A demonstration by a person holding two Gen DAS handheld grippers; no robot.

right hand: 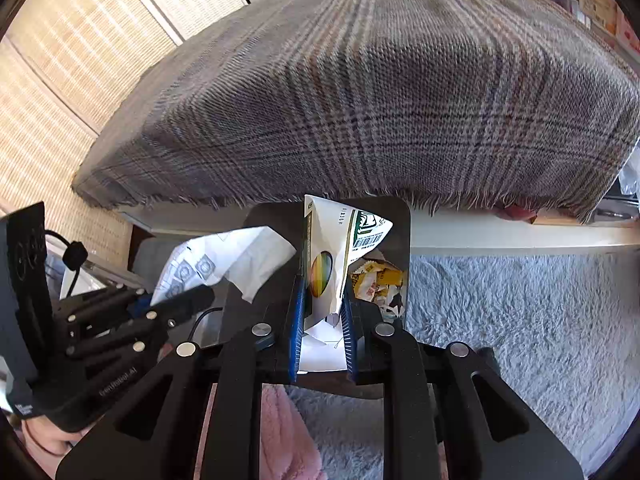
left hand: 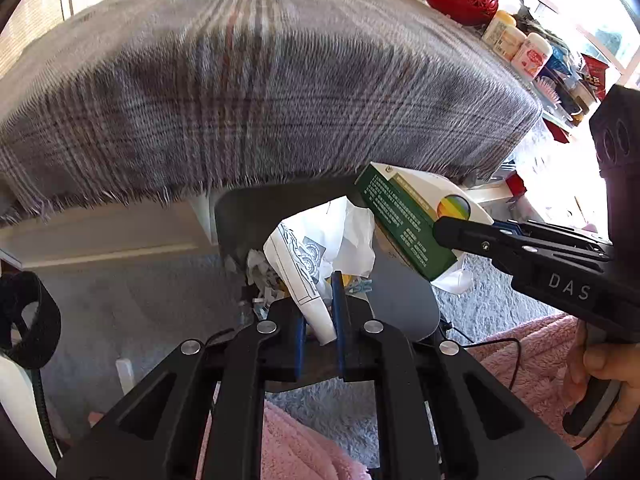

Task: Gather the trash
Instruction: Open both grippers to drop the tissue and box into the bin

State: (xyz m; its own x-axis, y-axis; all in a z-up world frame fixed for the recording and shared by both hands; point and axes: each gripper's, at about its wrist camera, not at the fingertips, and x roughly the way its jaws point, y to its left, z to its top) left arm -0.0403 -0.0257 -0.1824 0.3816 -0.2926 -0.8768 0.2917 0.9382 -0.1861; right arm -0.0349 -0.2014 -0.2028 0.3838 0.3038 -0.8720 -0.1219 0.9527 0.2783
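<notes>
My left gripper (left hand: pixel 320 304) is shut on a crumpled white printed paper (left hand: pixel 308 264), which it holds over a dark grey bin (left hand: pixel 400 300). My right gripper (right hand: pixel 322 285) is shut on a flattened green and white carton (right hand: pixel 326 256) over the same bin (right hand: pixel 398 224). Yellow wrappers (right hand: pixel 376 280) and scraps lie inside the bin. In the left wrist view the carton (left hand: pixel 400 220) hangs to the right of the paper, with the right gripper (left hand: pixel 444 234) clamped on it. The right wrist view shows the left gripper (right hand: pixel 196 298) to the left with the paper (right hand: pixel 236 260).
A table under a plaid cloth (left hand: pixel 260 92) overhangs the bin just behind it. A red basket (left hand: pixel 464 0) and bottles (left hand: pixel 516 44) crowd its far right end. Grey shaggy carpet (right hand: pixel 520 320) covers the floor, and pink fluffy fabric (left hand: pixel 296 440) lies below the grippers.
</notes>
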